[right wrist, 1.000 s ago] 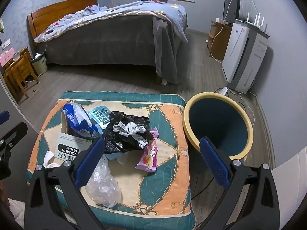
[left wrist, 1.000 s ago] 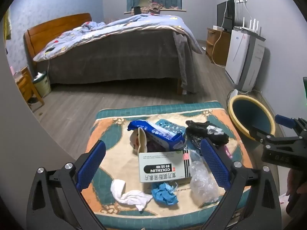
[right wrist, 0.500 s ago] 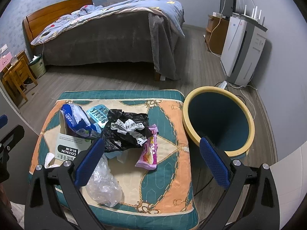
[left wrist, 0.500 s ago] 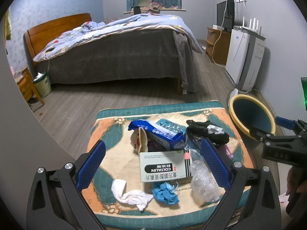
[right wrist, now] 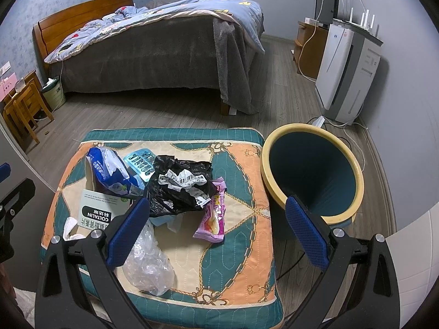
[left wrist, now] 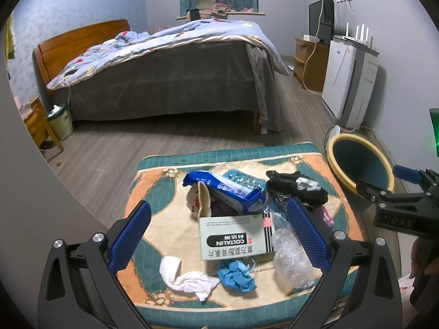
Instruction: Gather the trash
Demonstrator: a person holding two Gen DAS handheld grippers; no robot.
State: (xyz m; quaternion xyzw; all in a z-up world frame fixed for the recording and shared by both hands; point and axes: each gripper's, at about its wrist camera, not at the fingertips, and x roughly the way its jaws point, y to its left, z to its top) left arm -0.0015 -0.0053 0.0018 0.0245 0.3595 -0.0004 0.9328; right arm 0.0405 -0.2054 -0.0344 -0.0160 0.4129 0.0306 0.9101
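Trash lies on a patterned cushion [left wrist: 164, 192] [right wrist: 247, 219]: a white medicine box [left wrist: 237, 237] [right wrist: 96, 213], a blue wipes pack [left wrist: 225, 189] [right wrist: 107, 170], a black plastic bag [left wrist: 296, 189] [right wrist: 181, 183], a pink wrapper [right wrist: 212, 215], clear crumpled plastic [left wrist: 290, 257] [right wrist: 148, 260], a white tissue [left wrist: 186, 277] and a blue crumpled piece [left wrist: 236, 274]. A yellow-rimmed blue bin [left wrist: 359, 164] [right wrist: 312, 170] stands to the cushion's right. My left gripper [left wrist: 219, 235] hovers open over the box. My right gripper [right wrist: 218, 233] is open above the cushion's right half, empty.
A bed [left wrist: 164, 76] fills the back of the room. A white appliance [left wrist: 348, 82] and a wooden cabinet [left wrist: 310, 63] line the right wall. A small green bin [left wrist: 60, 120] and a wooden stool [left wrist: 35, 126] stand at left. Wooden floor lies between bed and cushion.
The right wrist view has shifted slightly, with the bin and cushion drifting a little up the frame. The left gripper has barely moved. Both stay open.
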